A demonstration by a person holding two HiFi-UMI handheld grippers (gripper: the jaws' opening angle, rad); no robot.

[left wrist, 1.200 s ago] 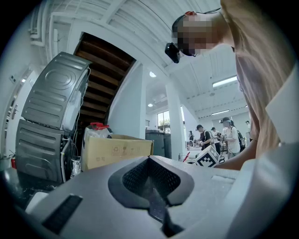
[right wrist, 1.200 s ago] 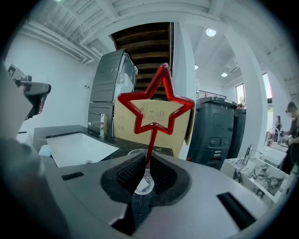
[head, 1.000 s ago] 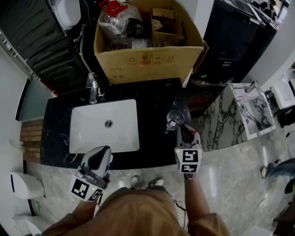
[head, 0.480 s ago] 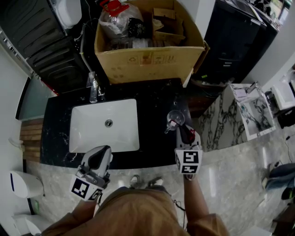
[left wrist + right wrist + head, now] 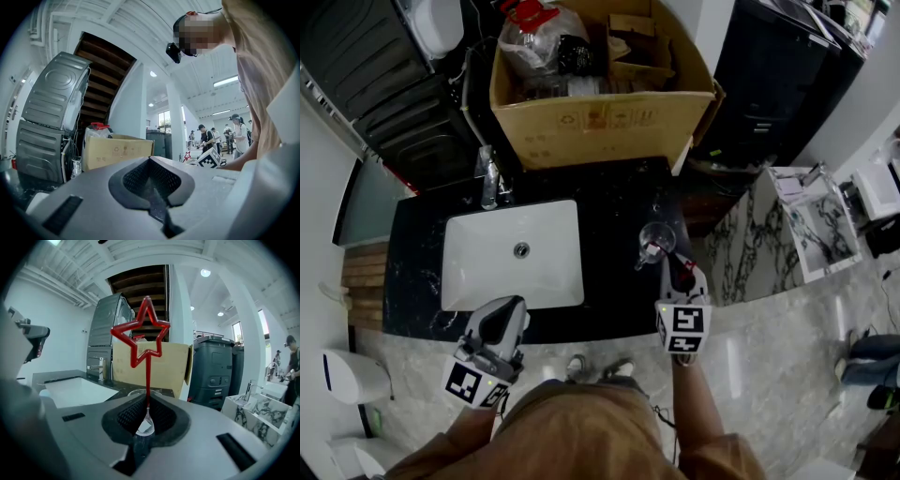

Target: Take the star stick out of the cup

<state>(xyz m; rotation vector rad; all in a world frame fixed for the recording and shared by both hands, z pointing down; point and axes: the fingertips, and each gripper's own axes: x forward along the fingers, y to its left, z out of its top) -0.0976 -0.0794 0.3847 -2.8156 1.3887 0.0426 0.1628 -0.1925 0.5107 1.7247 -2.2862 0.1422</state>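
Star stick upright, stem pinched between right gripper jaws, just closed.

Dim head view, brighter fisheye gripper views
Ceiling lights glare white; the black counter reads dark; both gripper views bend and blacken at their corners.

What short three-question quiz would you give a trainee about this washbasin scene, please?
1. True or false: the fingers of the right gripper are shut on the star stick.
2. What colour is the star?
3. The left gripper is: A empty; B gripping a second stick; C out of every view.
Key: 1 true, the fingers have just been closing further, with the stick between them; 2 red; 3 A.
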